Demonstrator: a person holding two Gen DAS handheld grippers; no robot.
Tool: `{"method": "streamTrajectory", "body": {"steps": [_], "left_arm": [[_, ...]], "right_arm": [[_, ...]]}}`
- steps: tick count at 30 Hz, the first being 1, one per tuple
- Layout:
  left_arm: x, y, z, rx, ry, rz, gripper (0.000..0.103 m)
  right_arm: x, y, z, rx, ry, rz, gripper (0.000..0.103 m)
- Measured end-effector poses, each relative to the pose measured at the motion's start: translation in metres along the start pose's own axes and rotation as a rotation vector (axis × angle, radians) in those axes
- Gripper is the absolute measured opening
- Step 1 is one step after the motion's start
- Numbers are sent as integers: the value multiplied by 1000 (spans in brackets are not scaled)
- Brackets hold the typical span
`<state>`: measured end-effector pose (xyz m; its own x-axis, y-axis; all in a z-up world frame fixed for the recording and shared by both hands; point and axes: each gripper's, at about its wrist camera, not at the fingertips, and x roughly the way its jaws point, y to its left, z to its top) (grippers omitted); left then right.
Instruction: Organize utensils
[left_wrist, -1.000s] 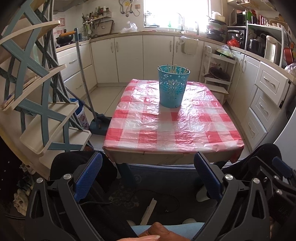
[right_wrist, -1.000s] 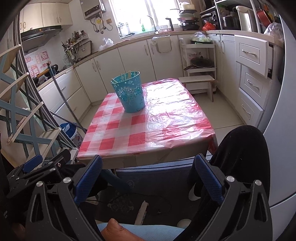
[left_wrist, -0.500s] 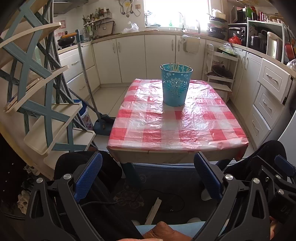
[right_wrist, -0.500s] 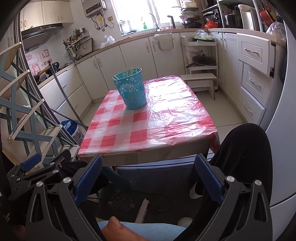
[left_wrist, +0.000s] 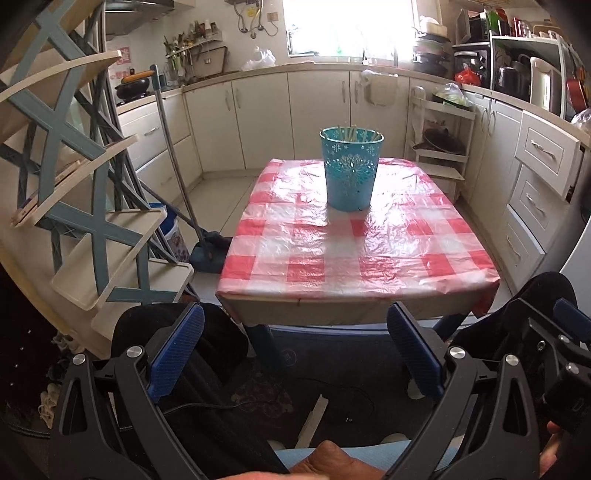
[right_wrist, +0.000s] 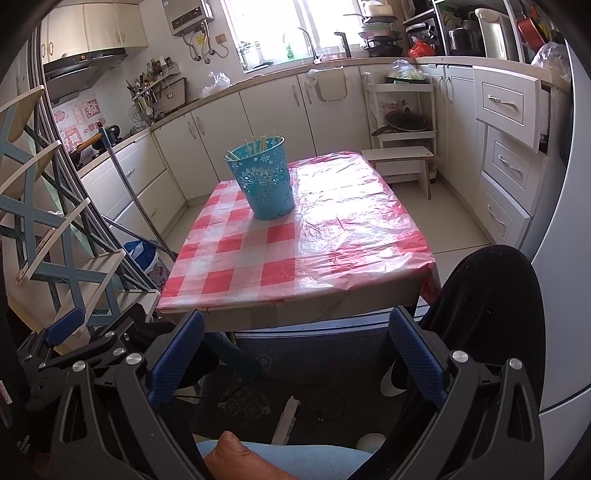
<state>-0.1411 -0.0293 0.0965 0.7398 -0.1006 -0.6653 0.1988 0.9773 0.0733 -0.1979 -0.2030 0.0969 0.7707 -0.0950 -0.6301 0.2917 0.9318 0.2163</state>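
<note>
The bench (left_wrist: 354, 258) under its red-and-white checked cover stood ahead of you at the moment of inspection, bare of loose utensils in both views. On it, toward the far end and upright, stood the turquoise holder (left_wrist: 351, 170), and the utensils (left_wrist: 351, 133) were already inside it, thin pale sticks showing above the rim (chopsticks or straws, too small to tell).

You held both tools low and well short of the bench's near edge. Your left claw (left_wrist: 295, 354) had its blue pads spread wide with nothing between them; your right claw (right_wrist: 295, 354) was the same, empty and fully parted.

Judgement: with nothing left lying on the cover, the sorting step looked complete or nearly so, and you were at rest between actions. Any next move called for a long forward reach to the holder, with one claw steadying its wall against tipping.
</note>
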Motion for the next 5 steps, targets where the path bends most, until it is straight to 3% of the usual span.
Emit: {"method": "streamTrajectory", "body": {"steps": [5], "left_arm": [[2,2,-1,-8,17,-9,95]], "right_arm": [[-1,0,1,-4,-4,2,96]]}}
